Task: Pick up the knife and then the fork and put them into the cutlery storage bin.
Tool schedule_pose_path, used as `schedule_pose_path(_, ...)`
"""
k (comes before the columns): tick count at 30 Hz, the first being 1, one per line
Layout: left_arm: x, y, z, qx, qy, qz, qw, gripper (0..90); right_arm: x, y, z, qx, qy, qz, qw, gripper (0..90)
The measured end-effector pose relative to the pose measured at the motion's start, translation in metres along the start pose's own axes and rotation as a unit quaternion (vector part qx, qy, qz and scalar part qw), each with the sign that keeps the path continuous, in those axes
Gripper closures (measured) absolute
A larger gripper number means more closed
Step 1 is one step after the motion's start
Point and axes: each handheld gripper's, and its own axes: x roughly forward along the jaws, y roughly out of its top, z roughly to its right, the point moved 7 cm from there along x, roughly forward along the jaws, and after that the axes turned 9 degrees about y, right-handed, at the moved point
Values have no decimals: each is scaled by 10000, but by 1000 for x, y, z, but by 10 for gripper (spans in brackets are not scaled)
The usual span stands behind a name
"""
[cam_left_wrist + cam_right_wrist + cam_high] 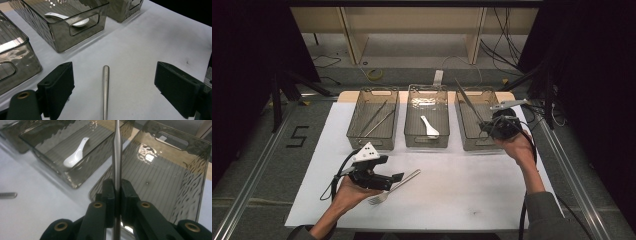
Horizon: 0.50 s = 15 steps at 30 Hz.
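Note:
A metal fork [394, 186] lies on the white mat [472, 190], its tines toward the person. My left gripper [396, 178] hovers low over it with jaws wide apart. In the left gripper view the fork's handle [106, 90] lies between the open pads of my left gripper [115, 75], touching neither. My right gripper [486, 128] is above the right bin [472, 146], shut on a slim metal utensil [468, 100] that sticks up and away. In the right gripper view the utensil [116, 150] is clamped between the pads of my right gripper [116, 192], over the right bin's ribbed floor [160, 182].
Three smoky clear bins stand in a row at the mat's far edge. The left bin [372, 91] holds long thin metal pieces [374, 120]. The middle bin [427, 89] holds a white spoon [429, 126]. Dark curtains flank the table, and cables lie on the floor behind it.

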Motion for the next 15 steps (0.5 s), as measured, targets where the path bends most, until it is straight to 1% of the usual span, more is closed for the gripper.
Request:
schedule_pose_path(3,-1,2,0,-61,-52,108,9999,153,3,8,10,157,-70,-4,9999,844)
schedule_pose_path(7,-1,1,1,-33,-50,102,9999,153,8,15,18,273,-159,-59,9995,843)
schedule_pose_path(9,-1,1,0,-23,-9,119,9999,153,12,18,21,335,-175,-62,9993,844)
schedule_pose_path(11,-1,2,0,-38,5,155,9999,152,16,20,26,476,-210,-76,9986,843)
schedule_pose_path(13,-2,2,0,-67,-61,182,9998,152,21,20,30,537,-269,-108,9981,843)
schedule_pose_path(15,-3,1,1,-54,-61,160,9998,149,26,20,34,601,-302,-111,9977,843)
